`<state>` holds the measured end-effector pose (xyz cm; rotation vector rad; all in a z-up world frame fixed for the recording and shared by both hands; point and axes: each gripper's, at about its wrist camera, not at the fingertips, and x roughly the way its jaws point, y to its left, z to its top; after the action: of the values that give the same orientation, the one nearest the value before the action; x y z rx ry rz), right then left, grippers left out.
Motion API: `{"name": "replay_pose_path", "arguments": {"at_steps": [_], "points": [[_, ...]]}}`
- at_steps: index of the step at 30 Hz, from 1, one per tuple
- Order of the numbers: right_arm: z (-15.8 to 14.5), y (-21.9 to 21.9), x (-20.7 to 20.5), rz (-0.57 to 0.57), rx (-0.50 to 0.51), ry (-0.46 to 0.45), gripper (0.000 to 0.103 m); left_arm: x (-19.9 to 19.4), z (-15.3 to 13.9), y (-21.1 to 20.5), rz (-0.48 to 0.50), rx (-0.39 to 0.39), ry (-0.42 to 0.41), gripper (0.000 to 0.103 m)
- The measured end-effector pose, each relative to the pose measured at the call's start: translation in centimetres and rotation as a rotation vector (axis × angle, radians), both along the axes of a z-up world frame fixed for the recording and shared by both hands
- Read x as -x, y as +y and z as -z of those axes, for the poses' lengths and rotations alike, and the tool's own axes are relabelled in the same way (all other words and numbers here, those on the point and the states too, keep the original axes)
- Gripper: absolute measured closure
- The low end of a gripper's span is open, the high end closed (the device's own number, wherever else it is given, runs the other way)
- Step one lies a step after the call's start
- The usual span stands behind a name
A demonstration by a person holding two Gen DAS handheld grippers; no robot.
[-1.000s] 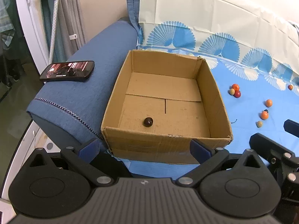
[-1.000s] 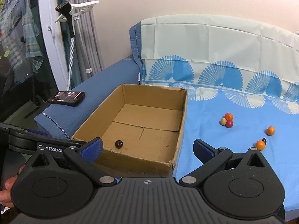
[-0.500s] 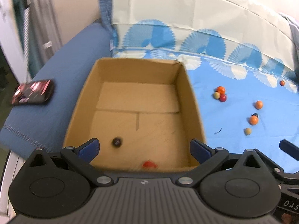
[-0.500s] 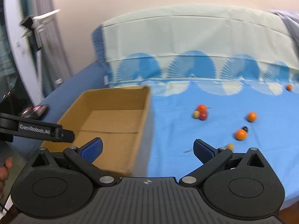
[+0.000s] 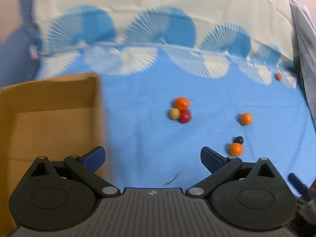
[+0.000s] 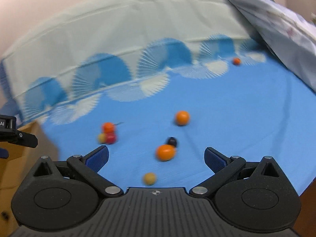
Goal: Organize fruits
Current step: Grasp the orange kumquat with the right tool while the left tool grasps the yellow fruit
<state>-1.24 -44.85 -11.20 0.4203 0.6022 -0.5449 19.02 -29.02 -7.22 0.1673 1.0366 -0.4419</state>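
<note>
Small round fruits lie scattered on the blue sheet (image 5: 142,130). A cluster of an orange one (image 5: 181,103), a yellow one (image 5: 174,113) and a red one (image 5: 184,117) sits ahead of my left gripper (image 5: 152,156), which is open and empty. The cardboard box (image 5: 49,118) stands at the left. My right gripper (image 6: 156,156) is open, with an orange fruit (image 6: 165,152) and a dark fruit (image 6: 171,141) just ahead between its fingers, and a small yellow fruit (image 6: 149,178) close below. Another orange fruit (image 6: 182,117) lies farther off.
A pale pillow with blue fan patterns (image 5: 158,19) runs along the back. A lone orange fruit (image 6: 236,61) lies far right near a rumpled grey blanket (image 6: 276,23). The left gripper's body (image 6: 11,134) shows at the left edge of the right wrist view.
Both grippers have swung right, away from the box and toward the scattered fruits. The box interior and the phone have left view. Both stay open.
</note>
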Motion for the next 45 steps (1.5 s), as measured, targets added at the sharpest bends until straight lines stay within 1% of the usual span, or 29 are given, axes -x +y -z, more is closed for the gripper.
{"name": "replay_pose_path", "arguments": {"at_steps": [3, 5, 7, 9, 12, 14, 17, 20, 21, 24, 27, 28, 30, 34, 36, 39, 41, 45], "points": [[2.9, -2.6, -1.9, 0.053, -0.031, 0.027, 0.001, -2.8, 3.0, -3.6, -0.007, -0.026, 0.025, 0.0], [5.0, -3.9, -3.2, 0.086, -0.049, 0.047, 0.001, -4.6, 4.9, -5.5, -0.007, -0.05, 0.042, 0.0], [6.8, -4.7, -4.5, 0.103, -0.06, 0.067, 0.001, -6.3, 6.6, -6.7, -0.003, -0.057, 0.057, 0.0], [8.4, -5.1, -6.0, 0.093, -0.06, 0.085, 0.001, -7.6, 8.2, -7.7, 0.011, -0.063, 0.066, 0.0], [10.1, -5.4, -7.9, 0.069, -0.051, 0.1, 0.001, -8.3, 9.8, -8.8, 0.04, -0.081, 0.061, 0.0], [11.0, -5.4, -8.5, 0.06, -0.037, 0.11, 0.001, -8.5, 10.4, -9.3, 0.059, -0.069, 0.065, 0.0], [11.7, -5.4, -8.5, 0.042, -0.027, 0.123, 0.001, -8.9, 11.4, -9.7, 0.053, -0.046, 0.074, 0.0], [12.2, -5.6, -8.7, 0.04, -0.017, 0.135, 0.001, -10.1, 12.6, -9.8, 0.009, -0.061, 0.097, 0.0], [12.2, -5.7, -8.7, 0.045, -0.013, 0.133, 0.001, -10.7, 12.8, -9.5, -0.019, -0.059, 0.112, 0.0], [12.5, -5.8, -8.8, 0.045, -0.011, 0.136, 0.001, -12.0, 12.9, -7.9, -0.117, -0.017, 0.135, 0.0], [12.6, -5.7, -9.0, 0.041, 0.0, 0.139, 0.001, -13.1, 13.6, -7.0, -0.196, -0.022, 0.157, 0.0], [12.6, -5.7, -9.0, 0.041, 0.002, 0.14, 0.001, -13.4, 13.9, -7.1, -0.203, -0.033, 0.17, 0.0], [12.6, -5.7, -9.0, 0.04, 0.007, 0.139, 0.001, -13.7, 14.5, -7.3, -0.204, -0.01, 0.193, 0.0], [12.9, -5.6, -9.3, 0.036, 0.031, 0.148, 0.001, -14.4, 14.6, -8.2, -0.224, -0.01, 0.184, 0.0], [13.1, -5.4, -9.5, 0.031, 0.048, 0.158, 0.0, -14.6, 14.6, -8.3, -0.227, 0.015, 0.215, 0.0], [13.2, -5.2, -9.7, 0.023, 0.07, 0.172, 0.0, -14.2, 14.5, -8.8, -0.186, 0.044, 0.241, 0.0], [13.2, -5.2, -9.7, 0.02, 0.073, 0.173, 0.0, -14.0, 14.6, -8.6, -0.189, 0.05, 0.24, 0.0], [13.2, -5.2, -9.8, 0.015, 0.08, 0.177, 0.0, -14.4, 14.9, -7.3, -0.208, 0.08, 0.268, 0.0]]}}
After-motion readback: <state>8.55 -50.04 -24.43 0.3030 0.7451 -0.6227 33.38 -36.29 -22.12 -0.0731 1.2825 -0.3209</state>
